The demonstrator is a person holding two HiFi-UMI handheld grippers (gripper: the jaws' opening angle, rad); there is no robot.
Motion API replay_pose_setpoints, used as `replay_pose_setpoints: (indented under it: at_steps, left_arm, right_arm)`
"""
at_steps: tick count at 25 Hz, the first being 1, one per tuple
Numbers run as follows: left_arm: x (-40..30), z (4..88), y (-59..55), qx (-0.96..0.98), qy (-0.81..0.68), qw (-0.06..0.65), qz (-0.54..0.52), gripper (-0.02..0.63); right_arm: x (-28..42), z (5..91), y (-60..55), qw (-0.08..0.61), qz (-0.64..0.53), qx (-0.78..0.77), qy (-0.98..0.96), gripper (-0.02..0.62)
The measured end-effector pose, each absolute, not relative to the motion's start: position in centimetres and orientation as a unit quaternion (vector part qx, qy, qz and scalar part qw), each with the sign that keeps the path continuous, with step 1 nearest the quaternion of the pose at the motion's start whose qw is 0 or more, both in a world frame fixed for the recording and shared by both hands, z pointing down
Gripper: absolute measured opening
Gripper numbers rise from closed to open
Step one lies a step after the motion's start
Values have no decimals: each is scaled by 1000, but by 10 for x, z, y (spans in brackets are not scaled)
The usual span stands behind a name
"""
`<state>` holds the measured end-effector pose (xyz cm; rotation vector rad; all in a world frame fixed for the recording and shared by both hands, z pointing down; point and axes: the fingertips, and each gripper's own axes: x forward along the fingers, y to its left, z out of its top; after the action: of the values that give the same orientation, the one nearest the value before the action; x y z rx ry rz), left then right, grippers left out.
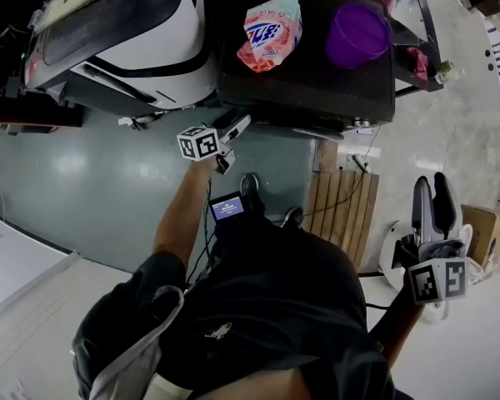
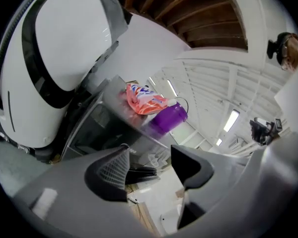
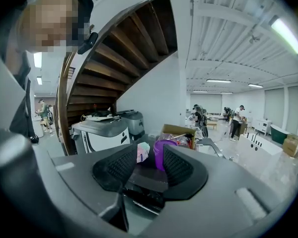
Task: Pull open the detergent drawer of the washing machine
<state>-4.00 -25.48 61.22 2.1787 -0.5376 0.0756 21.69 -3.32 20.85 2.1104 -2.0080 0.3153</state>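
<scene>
Head view looks steeply down on the dark washing machine [image 1: 317,86], whose flat top fills the upper middle of the picture. Only that top and its front edge show. The front face falls away out of sight below the edge, so the detergent drawer cannot be picked out. A pink detergent bag [image 1: 269,33] and a purple tub [image 1: 357,33] sit on the top, near each other but apart.

The left gripper [image 1: 232,142] hangs just off the machine's front left corner, its tips near the front edge. Whether they touch the edge cannot be told. The left gripper view shows its jaws standing apart with nothing between them.

A white machine [image 1: 150,32] stands close against the dark one's left side, with only a narrow gap between them at that corner. A wooden slat mat [image 1: 342,215] lies on the floor before the right half of the dark machine. Bare grey-green floor [image 1: 83,190] spreads wide to the left.

The right gripper [image 1: 433,202] is well apart from the machine, low at the right, with its jaws apart and empty. A cardboard box [image 1: 486,230] sits just beyond it.
</scene>
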Motion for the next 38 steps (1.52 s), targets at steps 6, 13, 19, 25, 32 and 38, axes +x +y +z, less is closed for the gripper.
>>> replay_pose_setpoints:
  at_steps: [6,13,19,25,32,38]
  left_arm:
    - [-40,666,-269,850,-220,478,11,288]
    - [-37,701,-297,841,-221,494,-13,296]
    - [-22,692,-304,861,-161,479,-63,327]
    - [-30,678,-306,802,-119,535,-239,339]
    - [-33,674,-309,762,-111,563,-300,341]
    - [-38,673,-306,748,-94,574,-320,339]
  right_arm:
    - [209,221,-55,128,128,713,-678,142]
    - [198,242,-82,154,153,702,-679,142]
    - [191,276,-96,185,184,692,-673,141]
    - [187,320,-95,220,226,678,-664,141]
    - [188,349,-93,228,257,670,-658,141]
    - [194,363,-92,233,272,668,-653,141]
